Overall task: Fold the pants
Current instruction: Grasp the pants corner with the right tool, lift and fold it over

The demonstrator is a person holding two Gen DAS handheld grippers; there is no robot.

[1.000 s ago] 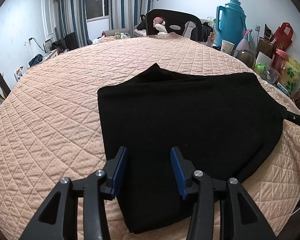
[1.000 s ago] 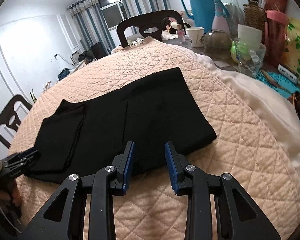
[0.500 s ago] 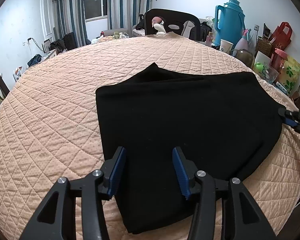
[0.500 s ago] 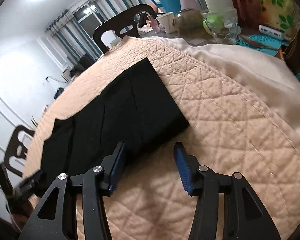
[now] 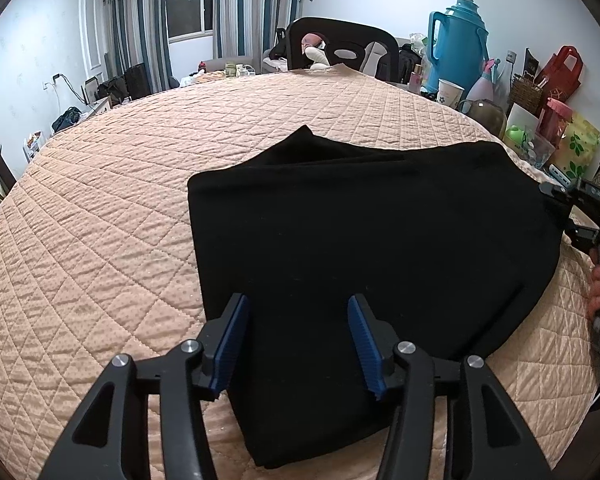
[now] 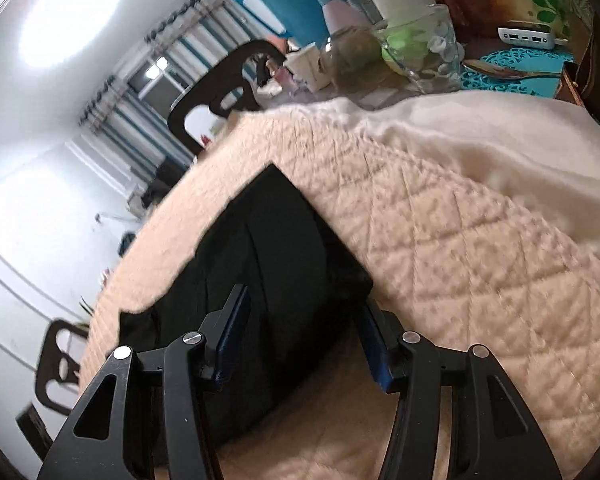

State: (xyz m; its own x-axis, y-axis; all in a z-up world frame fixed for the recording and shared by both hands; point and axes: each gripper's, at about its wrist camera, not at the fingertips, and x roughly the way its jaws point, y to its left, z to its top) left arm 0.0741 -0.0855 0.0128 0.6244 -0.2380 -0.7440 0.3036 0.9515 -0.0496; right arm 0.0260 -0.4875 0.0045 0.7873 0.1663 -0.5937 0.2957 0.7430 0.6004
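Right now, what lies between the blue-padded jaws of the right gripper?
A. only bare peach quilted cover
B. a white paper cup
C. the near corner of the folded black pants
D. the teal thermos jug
C: in the right wrist view the right gripper stands open, its jaws having just widened, with the near corner of the folded black pants lying between them, unpinched, on the peach quilted cover.

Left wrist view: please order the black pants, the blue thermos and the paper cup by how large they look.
1. black pants, largest, but also nearest the camera
2. blue thermos
3. paper cup, smallest, beside the thermos
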